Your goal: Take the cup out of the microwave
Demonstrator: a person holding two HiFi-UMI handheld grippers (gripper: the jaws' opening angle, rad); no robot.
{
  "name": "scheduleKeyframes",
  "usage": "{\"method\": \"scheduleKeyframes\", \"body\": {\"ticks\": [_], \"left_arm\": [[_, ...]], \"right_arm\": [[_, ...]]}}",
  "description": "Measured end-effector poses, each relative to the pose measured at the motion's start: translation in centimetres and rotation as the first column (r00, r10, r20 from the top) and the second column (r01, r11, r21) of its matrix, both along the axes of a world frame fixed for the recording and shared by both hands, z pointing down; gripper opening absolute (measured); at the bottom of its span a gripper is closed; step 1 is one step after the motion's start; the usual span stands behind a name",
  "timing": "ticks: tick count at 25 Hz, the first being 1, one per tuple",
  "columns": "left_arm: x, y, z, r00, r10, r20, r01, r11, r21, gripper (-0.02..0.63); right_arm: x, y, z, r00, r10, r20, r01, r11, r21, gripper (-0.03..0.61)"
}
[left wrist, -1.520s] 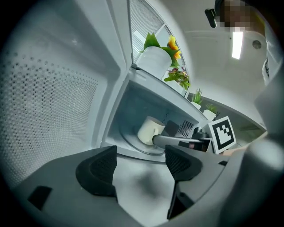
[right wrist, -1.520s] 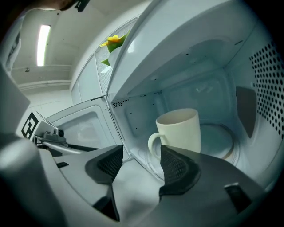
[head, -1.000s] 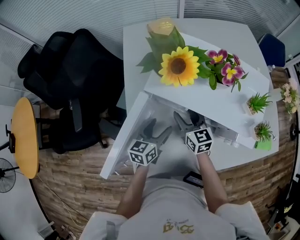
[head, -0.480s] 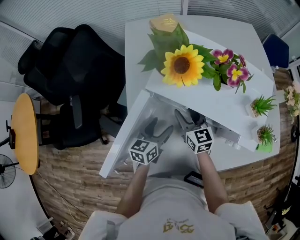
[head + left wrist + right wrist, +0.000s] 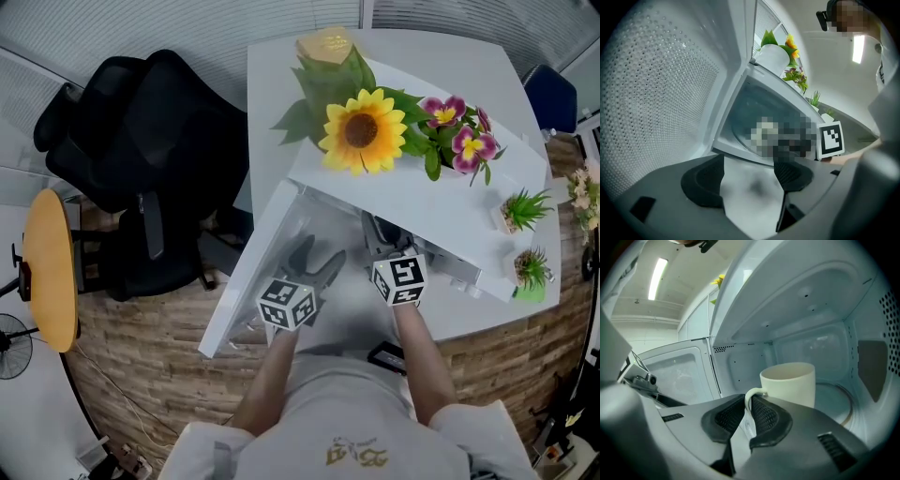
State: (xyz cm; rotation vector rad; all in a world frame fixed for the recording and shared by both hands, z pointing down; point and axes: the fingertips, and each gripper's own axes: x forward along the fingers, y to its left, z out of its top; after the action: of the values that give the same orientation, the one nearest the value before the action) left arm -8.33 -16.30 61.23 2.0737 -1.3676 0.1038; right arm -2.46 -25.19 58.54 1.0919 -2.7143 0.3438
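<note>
White cup (image 5: 787, 383) in microwave (image 5: 811, 310) (door (image 5: 679, 369) open)

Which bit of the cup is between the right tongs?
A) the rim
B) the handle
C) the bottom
B: the right tongs are closing with the handle of the cup between their pads.

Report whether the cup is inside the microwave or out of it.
Inside. The cup stands upright on the glass turntable within the microwave walls, and the jaws of the right gripper are closing on its handle.
</note>
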Motion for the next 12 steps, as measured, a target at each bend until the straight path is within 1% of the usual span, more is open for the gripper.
{"method": "scheduleKeyframes", "body": {"ticks": [5, 12], "left_arm": [[-0.31, -0.26, -0.24, 1.0, -0.005, 0.005, 0.005, 1.0, 0.012, 0.325], [-0.52, -0.34, -0.41, 1.0, -0.002, 0.008, 0.002, 1.0, 0.016, 0.322]], "right_arm": [[-0.1, 0.19, -0.05, 0.999, -0.021, -0.032, 0.022, 0.999, 0.028, 0.049], [-0.07, 0.72, -0.56, 0.999, -0.033, -0.037, 0.035, 0.998, 0.051, 0.048]]}}
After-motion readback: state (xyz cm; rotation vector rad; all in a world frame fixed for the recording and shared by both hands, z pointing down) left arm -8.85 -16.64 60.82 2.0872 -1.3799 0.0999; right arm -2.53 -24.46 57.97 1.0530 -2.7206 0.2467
